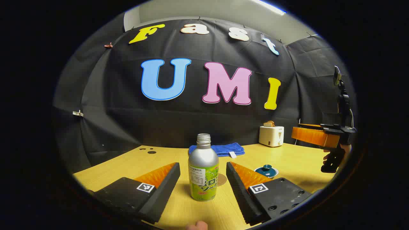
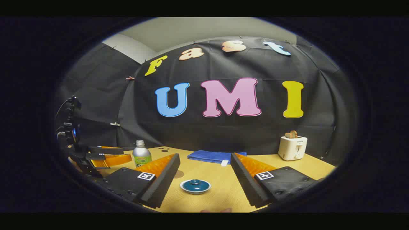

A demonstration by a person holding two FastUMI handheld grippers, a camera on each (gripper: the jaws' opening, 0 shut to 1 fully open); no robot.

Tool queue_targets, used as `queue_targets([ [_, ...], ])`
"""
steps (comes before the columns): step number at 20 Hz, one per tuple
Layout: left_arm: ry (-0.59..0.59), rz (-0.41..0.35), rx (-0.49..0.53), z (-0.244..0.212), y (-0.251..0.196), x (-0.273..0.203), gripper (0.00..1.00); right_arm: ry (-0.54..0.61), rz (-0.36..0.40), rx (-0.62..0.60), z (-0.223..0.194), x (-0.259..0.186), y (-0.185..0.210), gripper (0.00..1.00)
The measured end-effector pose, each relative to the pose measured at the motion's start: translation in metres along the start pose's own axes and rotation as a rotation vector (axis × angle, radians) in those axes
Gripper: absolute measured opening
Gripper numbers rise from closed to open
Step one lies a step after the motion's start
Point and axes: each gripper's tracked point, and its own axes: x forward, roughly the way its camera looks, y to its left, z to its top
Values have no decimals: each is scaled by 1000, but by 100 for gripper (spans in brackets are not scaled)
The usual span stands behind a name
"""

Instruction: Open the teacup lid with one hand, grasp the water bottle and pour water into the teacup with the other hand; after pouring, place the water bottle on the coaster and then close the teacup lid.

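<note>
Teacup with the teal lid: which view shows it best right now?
The right gripper view: the white teacup with its teal knobbed lid sits centred, whole and unobstructed. In the left gripper view it sits off to the side, partly hidden behind a finger of the left hand-held gripper.

The table [image 1: 287,159] looks like pale wood, smooth, with fine grain lines. The water bottle [image 1: 203,169] is dull silver metal with a shiny printed wrap around its lower part. The teacup lid [image 2: 195,184] looks glazed and glossy. The towel [image 2: 212,156] is soft, fuzzy cloth. The toaster [image 2: 292,147] looks like smooth plastic. The left gripper's fingers [image 1: 161,187] have matt, ridged inner faces.
</note>
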Motion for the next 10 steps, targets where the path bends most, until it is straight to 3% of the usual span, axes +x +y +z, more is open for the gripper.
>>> queue_targets([
  [10, 20, -13, -8, -3, -2, 0, 93, 43, 25, -13, -16, 6, 5, 98],
])
